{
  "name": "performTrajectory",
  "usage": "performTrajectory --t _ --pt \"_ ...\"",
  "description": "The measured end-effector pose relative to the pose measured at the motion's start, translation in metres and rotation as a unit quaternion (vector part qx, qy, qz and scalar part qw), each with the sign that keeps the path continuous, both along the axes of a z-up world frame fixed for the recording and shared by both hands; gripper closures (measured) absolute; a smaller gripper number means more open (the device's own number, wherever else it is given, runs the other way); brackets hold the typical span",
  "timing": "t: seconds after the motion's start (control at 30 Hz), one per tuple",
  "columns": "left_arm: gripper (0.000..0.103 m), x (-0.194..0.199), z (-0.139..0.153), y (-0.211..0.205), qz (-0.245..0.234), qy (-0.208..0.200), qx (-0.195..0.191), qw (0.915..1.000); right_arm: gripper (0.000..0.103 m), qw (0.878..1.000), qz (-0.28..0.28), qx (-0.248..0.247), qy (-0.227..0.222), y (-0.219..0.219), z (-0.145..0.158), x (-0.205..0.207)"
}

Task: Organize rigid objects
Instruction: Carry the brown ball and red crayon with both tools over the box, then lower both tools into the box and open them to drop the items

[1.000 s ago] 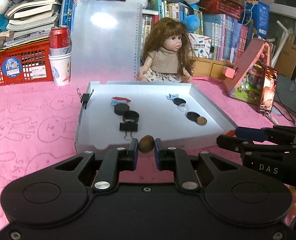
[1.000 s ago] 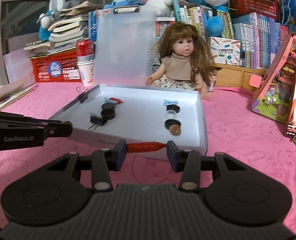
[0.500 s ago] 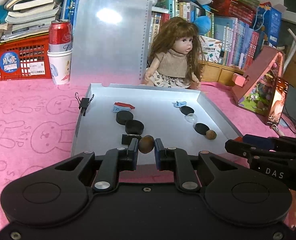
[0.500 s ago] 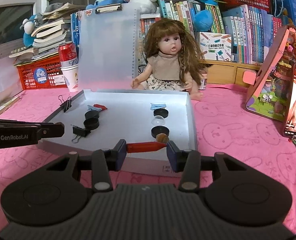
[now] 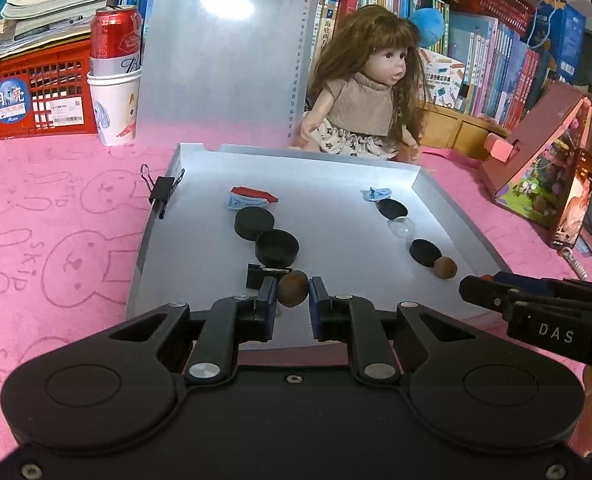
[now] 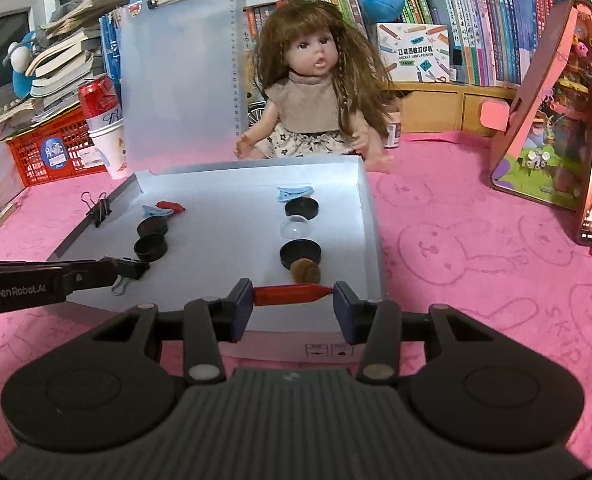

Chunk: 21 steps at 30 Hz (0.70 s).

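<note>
- Grip was kept by the left gripper [image 5: 291, 295] on a small brown nut [image 5: 292, 289], which was pinched between the blue pads above the near end of the tray [image 5: 199, 264].
- A red clip [image 6: 291, 294] was clamped lengthwise by the right gripper [image 6: 293, 300], its two ends pressed against the pads, just over the near right part of the tray.
- The shallow grey tray was laid on a pink cloth [image 5: 55, 216] covering the table.
- A left row was seen in the tray: a blue clip with another red clip [image 5: 253, 197] at the far end, then two black caps [image 5: 265, 234], then a black binder clip [image 5: 261, 274] nearest the left gripper.
- A right row was seen as well: a blue clip [image 6: 294, 193], a black cap [image 6: 302, 209], a clear dome [image 6: 294, 229], another black cap [image 6: 300, 253] and a second brown nut [image 6: 306, 271] touching that cap.
- Another binder clip [image 5: 161, 192] was fastened to the left wall of the tray.
- A doll [image 6: 316, 96] was seated just behind the tray, beside an upright clipboard [image 6: 179, 80].
- A red can [image 5: 115, 40] was stood in a paper cup [image 5: 115, 108] to the left of the clipboard.
</note>
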State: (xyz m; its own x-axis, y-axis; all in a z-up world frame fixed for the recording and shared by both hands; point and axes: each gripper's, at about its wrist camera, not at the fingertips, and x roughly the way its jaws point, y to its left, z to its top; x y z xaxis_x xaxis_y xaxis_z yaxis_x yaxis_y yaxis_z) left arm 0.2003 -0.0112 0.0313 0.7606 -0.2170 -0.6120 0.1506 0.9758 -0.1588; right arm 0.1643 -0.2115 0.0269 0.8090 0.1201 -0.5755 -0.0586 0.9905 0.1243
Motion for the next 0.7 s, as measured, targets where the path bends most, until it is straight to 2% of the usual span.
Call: performTrajectory --t 0.7 --pt "0.087 0.021 -0.015 -0.010 0.010 0.018 0.027 0.9994 0.054 0.999 -0.015 -0.013 0.029 0.006 -0.010 0.021"
